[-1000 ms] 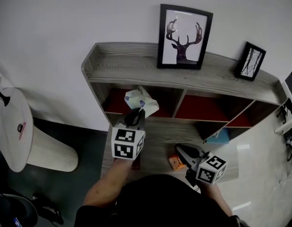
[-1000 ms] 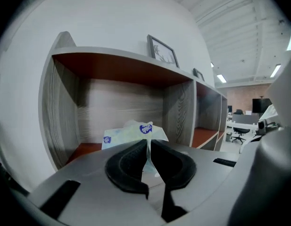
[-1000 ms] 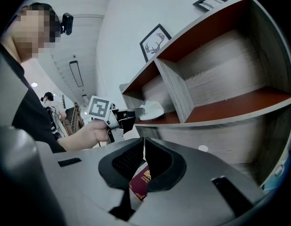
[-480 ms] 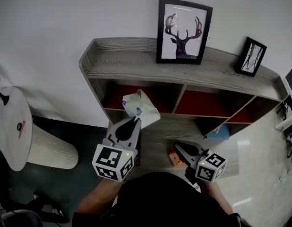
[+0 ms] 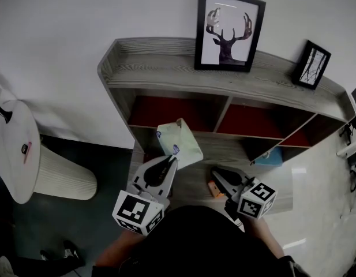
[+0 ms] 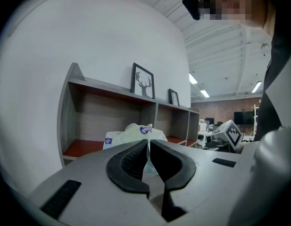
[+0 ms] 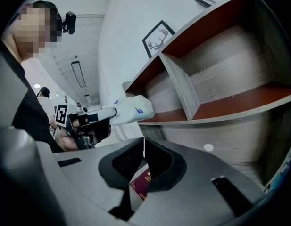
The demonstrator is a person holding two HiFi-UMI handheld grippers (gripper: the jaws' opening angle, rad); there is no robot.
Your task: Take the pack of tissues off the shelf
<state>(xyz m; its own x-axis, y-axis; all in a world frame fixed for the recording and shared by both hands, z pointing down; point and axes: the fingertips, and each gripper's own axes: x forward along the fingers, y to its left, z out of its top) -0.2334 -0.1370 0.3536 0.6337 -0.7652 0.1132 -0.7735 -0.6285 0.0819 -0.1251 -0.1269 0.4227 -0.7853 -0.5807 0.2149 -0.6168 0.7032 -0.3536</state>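
White wall backs a grey shelf (image 5: 166,77) with red-lined compartments. A deer print (image 5: 228,30) and a small frame (image 5: 314,65) stand on top, upper right of the head view.

We find the tissues (image 5: 179,145) at frame centre, outside the left compartment and in front of its lower edge, clear of the boards.

The left gripper (image 5: 160,175), lower left of centre, has its jaws closed on a fold of the soft wrapper at the near end, so the tissues stick out beyond the tips. The left gripper view confirms film pinched between the pads. We judge an edge grip was chosen because the bundle looks too bulky for the jaws to span.

The right gripper (image 5: 224,180), lower right of centre, sits low and apart from the tissues, taking no part. Its jaws meet at the tips. A dark red booklet (image 7: 141,182) shows in the gap behind them, and we cannot tell whether it is pinched or lies beyond.

We judge the removal essentially done, with only the set-down outstanding.
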